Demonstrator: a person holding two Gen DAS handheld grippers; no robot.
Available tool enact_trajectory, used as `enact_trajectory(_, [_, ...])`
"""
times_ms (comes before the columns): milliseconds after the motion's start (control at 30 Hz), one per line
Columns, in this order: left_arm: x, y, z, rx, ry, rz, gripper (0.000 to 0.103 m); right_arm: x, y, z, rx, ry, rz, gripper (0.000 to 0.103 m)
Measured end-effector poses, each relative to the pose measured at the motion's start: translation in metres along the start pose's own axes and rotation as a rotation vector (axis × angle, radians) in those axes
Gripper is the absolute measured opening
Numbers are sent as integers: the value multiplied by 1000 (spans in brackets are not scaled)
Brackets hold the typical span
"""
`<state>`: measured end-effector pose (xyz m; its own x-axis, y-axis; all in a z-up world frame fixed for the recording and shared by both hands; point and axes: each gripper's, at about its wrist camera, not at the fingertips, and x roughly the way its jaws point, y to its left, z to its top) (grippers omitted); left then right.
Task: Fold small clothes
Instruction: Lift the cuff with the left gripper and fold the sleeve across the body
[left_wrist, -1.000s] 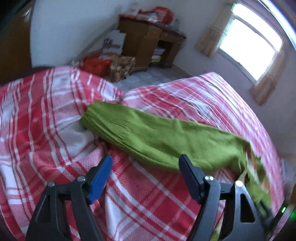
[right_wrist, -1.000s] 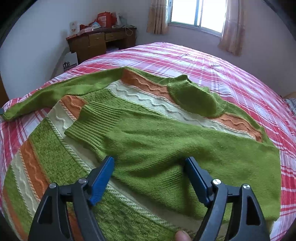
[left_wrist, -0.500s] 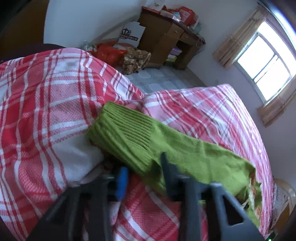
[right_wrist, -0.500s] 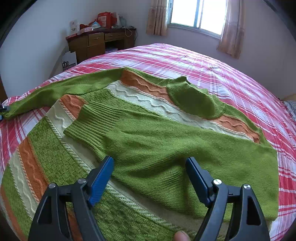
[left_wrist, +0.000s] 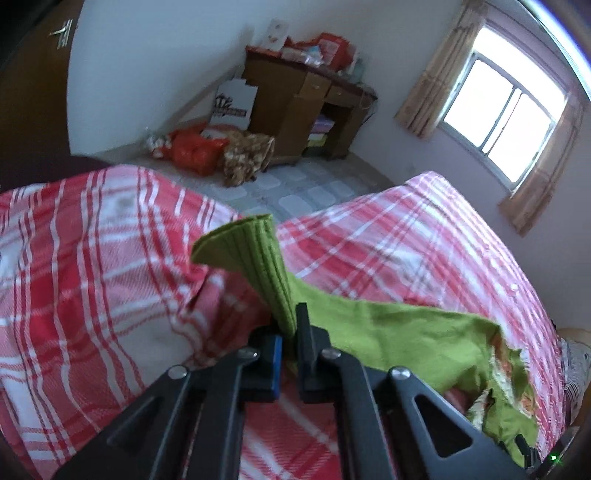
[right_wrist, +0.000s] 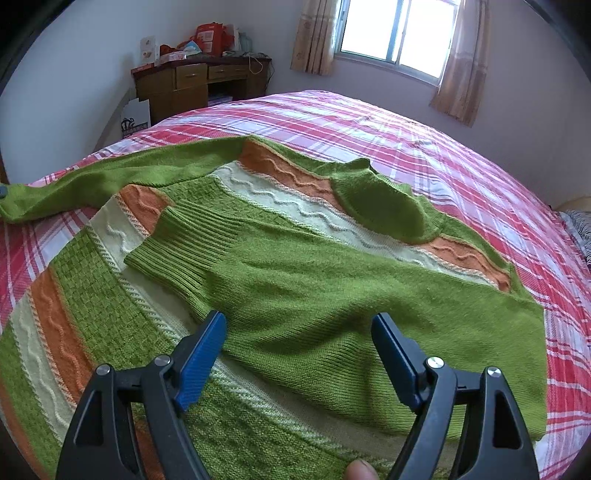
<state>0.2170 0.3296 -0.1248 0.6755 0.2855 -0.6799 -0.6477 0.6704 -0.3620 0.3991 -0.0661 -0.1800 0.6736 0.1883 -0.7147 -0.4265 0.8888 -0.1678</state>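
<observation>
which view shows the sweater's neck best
The right wrist view: the neck lies in full sight near the middle of the flat sweater. The left wrist view shows only a sleeve cuff in the shut left gripper, no neck.

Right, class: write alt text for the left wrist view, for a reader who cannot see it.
The left gripper is shut on the ribbed cuff of a green sweater sleeve, raised above a red-and-white plaid bedspread. Behind are a wooden desk and a curtained window.

place: home bedroom — bed with plaid bedspread (right_wrist: 424, 147) | wooden desk (right_wrist: 192, 83) | curtained window (right_wrist: 391, 33)
</observation>
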Motion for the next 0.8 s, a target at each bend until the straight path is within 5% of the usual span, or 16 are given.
enact_trajectory(500, [-72, -103, 31, 153, -70, -182, 5, 0, -4, 2, 19, 15, 8, 86])
enact_trajectory(800, [-110, -172, 37, 249, -108, -274, 5, -40, -13, -10, -6, -16, 29, 86])
